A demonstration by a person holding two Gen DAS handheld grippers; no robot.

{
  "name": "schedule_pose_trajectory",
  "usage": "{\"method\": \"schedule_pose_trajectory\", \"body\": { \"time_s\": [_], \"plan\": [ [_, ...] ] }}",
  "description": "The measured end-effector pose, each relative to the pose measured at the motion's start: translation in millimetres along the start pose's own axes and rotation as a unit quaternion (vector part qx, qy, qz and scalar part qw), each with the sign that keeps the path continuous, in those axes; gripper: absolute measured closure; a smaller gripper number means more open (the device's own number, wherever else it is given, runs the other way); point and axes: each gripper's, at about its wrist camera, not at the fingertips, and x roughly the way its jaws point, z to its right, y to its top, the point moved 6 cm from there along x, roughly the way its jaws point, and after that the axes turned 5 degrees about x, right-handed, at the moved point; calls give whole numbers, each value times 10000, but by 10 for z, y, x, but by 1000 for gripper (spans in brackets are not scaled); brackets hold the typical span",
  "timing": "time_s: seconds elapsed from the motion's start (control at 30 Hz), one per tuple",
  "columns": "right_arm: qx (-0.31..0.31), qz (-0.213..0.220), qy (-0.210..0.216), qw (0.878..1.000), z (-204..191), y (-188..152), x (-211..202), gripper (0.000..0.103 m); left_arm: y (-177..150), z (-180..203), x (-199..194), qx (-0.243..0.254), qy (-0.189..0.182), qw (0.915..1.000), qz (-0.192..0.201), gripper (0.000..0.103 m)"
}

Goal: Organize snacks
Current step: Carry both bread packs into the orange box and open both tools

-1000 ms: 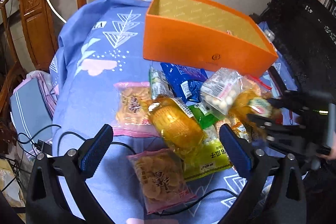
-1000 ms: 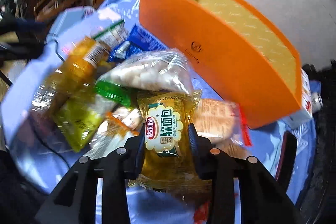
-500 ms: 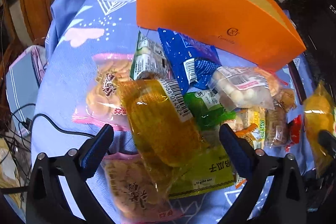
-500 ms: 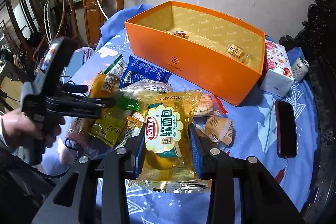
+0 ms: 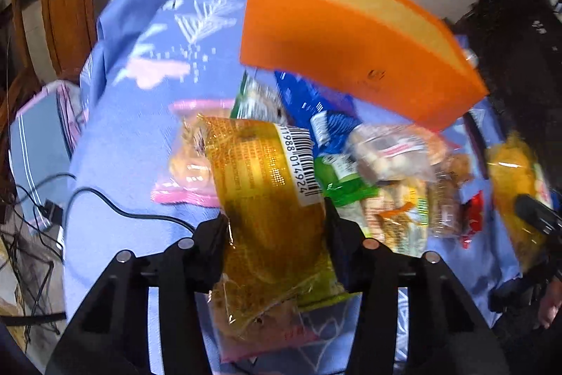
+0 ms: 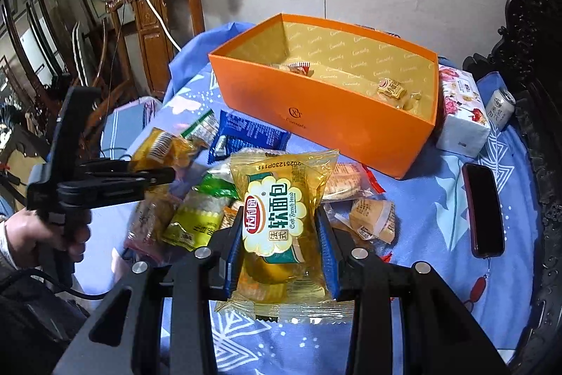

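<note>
My left gripper is shut on a yellow bread packet with a barcode and holds it above the snack pile; it also shows in the right wrist view. My right gripper is shut on a yellow soft-bread packet, lifted above the table. The orange box stands behind the pile with a few small snacks inside; it also shows in the left wrist view. Loose packets lie on the blue cloth in front of it.
A white tissue pack and a can stand right of the box. A dark phone lies on the cloth at the right. A wooden chair stands behind the table. A black cable crosses the cloth at the left.
My left gripper has closed on the barcode bread packet and lifted it. My right gripper has risen and pulled back with its packet, so the box interior shows.
</note>
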Motion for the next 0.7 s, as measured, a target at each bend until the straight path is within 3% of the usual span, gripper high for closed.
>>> {"method": "schedule_pose_trajectory", "body": {
  "time_s": [0.17, 0.37, 0.7],
  "plan": [
    [72, 205, 75, 9997, -61, 88, -118, 65, 159, 63, -425, 154, -153, 9987, 461, 55],
    [88, 609, 79, 9981, -111, 354, -298, 65, 589, 202, -877, 372, -359, 9931, 1056, 55],
    [249, 1257, -171, 9916, 126, 1031, -400, 65, 1450, 438, -1082, 1048, -463, 9807, 1586, 55]
  ]
}}
